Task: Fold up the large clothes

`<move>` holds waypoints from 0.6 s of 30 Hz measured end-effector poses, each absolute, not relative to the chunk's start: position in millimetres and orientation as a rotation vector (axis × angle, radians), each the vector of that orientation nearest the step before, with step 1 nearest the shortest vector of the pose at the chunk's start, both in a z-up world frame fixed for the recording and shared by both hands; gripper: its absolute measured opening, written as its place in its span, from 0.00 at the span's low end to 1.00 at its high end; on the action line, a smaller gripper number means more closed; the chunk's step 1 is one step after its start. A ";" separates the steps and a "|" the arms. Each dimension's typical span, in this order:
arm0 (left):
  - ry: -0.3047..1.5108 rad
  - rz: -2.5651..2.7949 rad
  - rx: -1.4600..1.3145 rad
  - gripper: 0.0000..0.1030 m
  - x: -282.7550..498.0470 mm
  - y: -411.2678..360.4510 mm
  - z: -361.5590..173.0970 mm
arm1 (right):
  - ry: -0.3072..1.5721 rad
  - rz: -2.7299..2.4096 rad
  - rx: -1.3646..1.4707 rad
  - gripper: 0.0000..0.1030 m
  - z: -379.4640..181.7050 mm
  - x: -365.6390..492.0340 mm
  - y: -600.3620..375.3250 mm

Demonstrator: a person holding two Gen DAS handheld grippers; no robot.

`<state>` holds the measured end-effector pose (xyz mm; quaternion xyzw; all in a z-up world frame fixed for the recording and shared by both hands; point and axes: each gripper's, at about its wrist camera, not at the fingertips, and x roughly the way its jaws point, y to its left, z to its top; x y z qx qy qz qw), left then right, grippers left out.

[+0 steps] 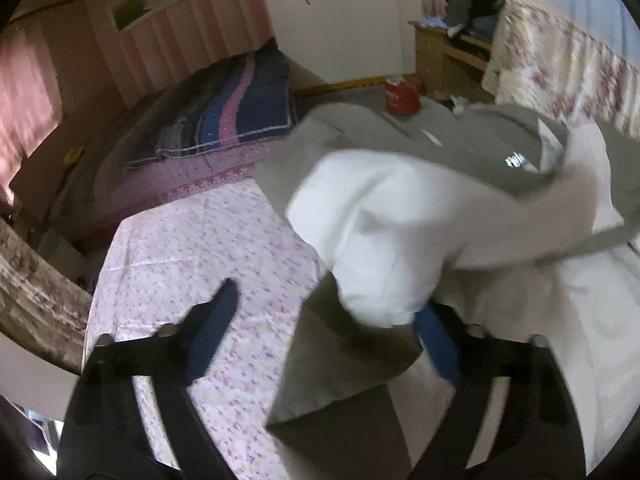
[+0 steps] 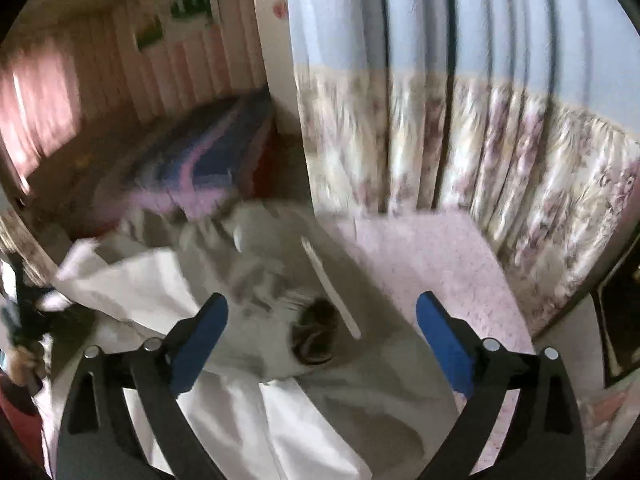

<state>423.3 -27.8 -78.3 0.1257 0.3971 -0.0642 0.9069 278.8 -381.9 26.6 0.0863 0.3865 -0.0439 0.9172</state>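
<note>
Garment: grey outside, white lining, heaped mid-fold on floral bedsheet.

Left gripper: jaws apart, cloth bunched between them, right pad under white fold; real grip, cannot tell.

Right gripper: jaws wide, nothing held, hovering over garment near collar.

Fabric looks soft, limp, bulky; likely sags and slides. You take hem or shoulder seam, pinch both layers.
</note>
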 end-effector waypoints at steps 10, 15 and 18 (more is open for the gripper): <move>0.835 -0.055 0.080 0.16 440.8 43.1 -90.2 | 0.830 0.007 -0.182 0.12 -9.5 343.1 -260.9; 0.859 -0.077 0.004 0.19 436.5 72.5 -102.1 | 0.551 -0.074 -0.405 0.11 30.7 332.7 -224.9; 0.874 -0.083 0.047 0.29 435.1 65.0 -110.4 | 0.629 -0.077 -0.393 0.19 13.0 351.0 -246.3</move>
